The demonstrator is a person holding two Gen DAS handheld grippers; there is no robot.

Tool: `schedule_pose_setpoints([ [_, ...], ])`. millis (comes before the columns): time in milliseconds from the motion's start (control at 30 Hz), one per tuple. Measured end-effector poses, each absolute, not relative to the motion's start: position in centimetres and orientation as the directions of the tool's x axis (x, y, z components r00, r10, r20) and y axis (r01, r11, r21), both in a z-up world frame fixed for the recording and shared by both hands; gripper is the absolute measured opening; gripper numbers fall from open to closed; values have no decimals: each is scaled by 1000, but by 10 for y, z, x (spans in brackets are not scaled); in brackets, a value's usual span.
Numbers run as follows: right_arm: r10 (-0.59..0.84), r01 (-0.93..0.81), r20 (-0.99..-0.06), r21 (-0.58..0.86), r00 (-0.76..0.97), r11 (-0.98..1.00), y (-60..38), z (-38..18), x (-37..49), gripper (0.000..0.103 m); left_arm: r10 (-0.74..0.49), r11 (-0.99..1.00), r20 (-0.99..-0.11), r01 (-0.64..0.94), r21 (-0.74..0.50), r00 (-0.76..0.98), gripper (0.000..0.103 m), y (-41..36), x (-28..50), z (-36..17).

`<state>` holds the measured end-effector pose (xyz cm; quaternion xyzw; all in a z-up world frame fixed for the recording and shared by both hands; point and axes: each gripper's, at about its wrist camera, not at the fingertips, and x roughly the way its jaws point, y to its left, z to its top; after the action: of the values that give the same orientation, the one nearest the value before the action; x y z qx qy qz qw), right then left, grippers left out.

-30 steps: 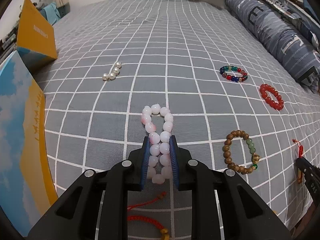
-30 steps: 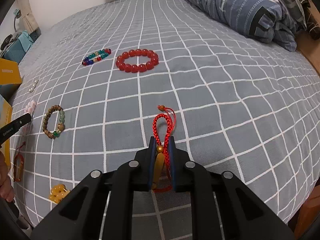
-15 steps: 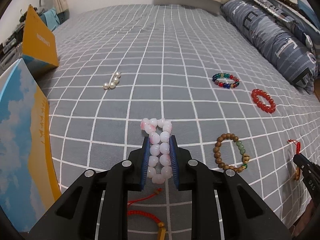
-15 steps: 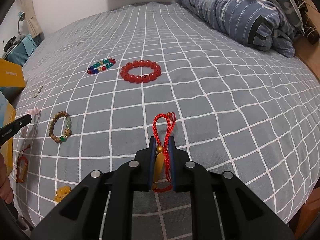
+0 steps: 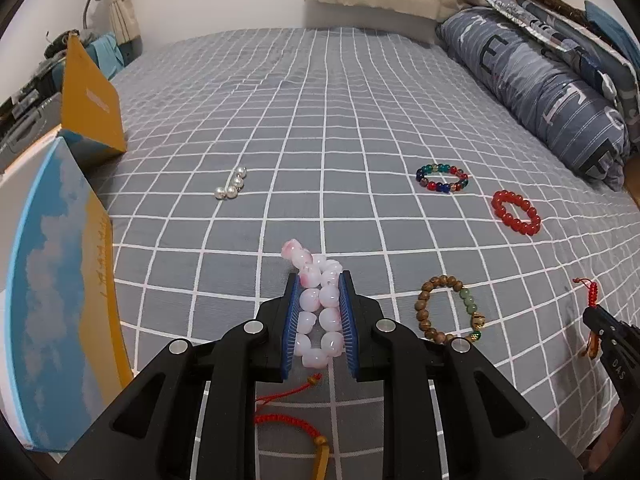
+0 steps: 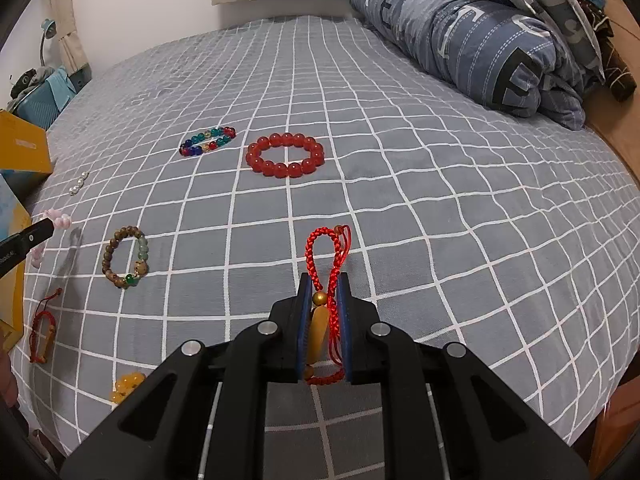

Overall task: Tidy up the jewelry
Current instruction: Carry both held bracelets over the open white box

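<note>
Lift is underway on both sides: left gripper point(image 5: 319, 312) pinches the pink bead bracelet point(image 5: 316, 308) and right gripper point(image 6: 324, 320) pinches the red cord bracelet point(image 6: 329, 276), both now higher off the bedspread point(image 5: 360, 128) than a second ago, so pickup is done and stowing remains.
</note>
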<state>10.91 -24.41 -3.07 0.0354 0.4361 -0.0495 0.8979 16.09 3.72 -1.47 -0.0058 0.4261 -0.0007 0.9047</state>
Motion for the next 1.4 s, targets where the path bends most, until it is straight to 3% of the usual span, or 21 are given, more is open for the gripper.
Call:
schedule_pose_setpoints([
  [1400, -29, 54, -671, 16, 741, 998, -201, 66, 36, 12, 16, 1000, -655, -25, -5, 755, 19, 57, 58, 87],
])
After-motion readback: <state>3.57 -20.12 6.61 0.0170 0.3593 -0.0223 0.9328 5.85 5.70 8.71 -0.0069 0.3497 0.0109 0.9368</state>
